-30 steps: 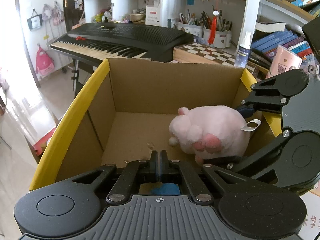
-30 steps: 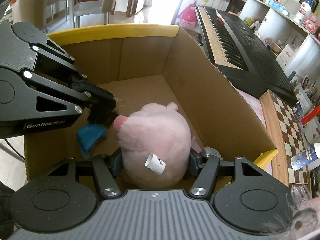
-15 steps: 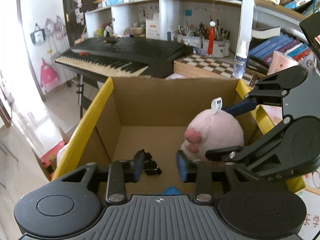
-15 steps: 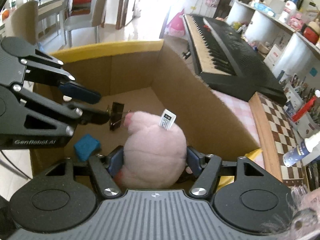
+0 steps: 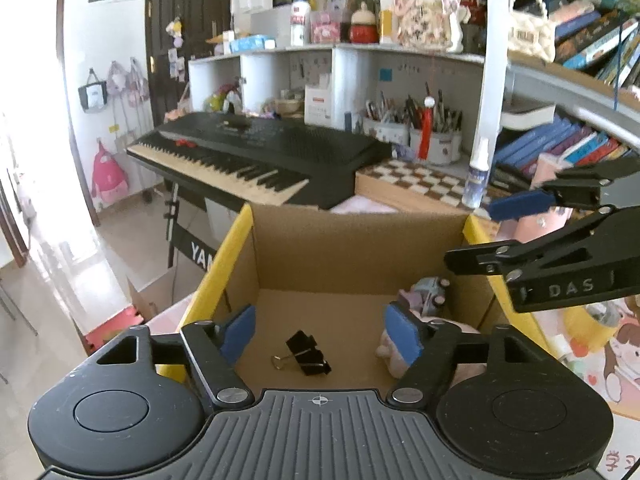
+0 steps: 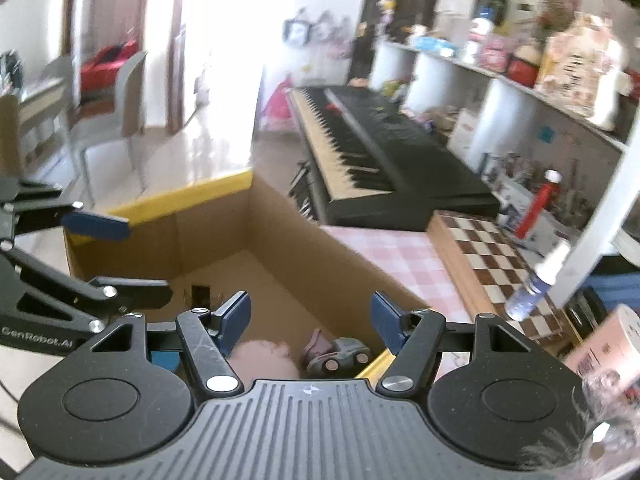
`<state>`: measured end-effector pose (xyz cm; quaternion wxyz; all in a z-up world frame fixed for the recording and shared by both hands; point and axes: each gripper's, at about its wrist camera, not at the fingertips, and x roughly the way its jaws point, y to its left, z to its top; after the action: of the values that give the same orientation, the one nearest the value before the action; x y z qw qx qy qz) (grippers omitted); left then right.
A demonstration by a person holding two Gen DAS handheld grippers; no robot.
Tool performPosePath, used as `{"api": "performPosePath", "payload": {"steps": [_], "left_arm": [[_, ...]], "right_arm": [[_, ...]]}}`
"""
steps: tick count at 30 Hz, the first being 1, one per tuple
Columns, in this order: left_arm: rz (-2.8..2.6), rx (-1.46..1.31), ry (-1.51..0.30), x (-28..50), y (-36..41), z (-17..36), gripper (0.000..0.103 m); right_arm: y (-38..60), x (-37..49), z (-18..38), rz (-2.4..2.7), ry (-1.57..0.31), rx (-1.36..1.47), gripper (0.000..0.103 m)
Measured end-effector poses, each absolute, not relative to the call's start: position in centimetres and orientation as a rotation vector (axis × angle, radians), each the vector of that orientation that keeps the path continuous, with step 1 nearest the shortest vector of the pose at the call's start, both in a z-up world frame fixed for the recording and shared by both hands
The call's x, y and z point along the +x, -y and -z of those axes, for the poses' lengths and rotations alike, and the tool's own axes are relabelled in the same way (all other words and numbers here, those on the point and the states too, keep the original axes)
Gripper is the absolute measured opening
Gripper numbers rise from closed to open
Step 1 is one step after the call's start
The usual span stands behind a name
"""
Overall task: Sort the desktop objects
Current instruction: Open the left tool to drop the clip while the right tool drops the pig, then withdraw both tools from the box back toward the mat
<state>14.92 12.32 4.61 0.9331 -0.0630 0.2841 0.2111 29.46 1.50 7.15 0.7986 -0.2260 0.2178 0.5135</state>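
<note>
Here I have both sets of jaws spread wide and empty above the cardboard box (image 5: 352,248). Between my left gripper (image 5: 320,330) fingers lies the black binder clip (image 5: 307,353) on the box floor. Below my right gripper (image 6: 310,318), the pink plush (image 6: 264,358) sits just beside the toy car (image 6: 340,354).

Daylight blows out the doorway (image 6: 208,60); right view motion-blurred, both fisheye-warped at the edges.

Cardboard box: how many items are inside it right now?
4 visible: binder clip mid-floor, pink plush and toy car by the right wall, blue piece nearest; more may be hidden.
</note>
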Motion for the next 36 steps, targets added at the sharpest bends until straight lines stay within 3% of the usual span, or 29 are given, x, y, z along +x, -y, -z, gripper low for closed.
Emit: {"api": "performPosePath", "payload": {"steps": [15,36], "left_arm": [[-0.441,-0.146,-0.492,10.2,-12.9,-6.1,0.086],[-0.413,-0.188,-0.506,3.4,-13.5,-5.0,0.087]], "right_arm": [[4.8,24.4,-8.9,-0.786,-0.444,-0.242,0.065],[9.8,14.2,-5.5,-0.484,-0.514,-0.075,0.064]]}}
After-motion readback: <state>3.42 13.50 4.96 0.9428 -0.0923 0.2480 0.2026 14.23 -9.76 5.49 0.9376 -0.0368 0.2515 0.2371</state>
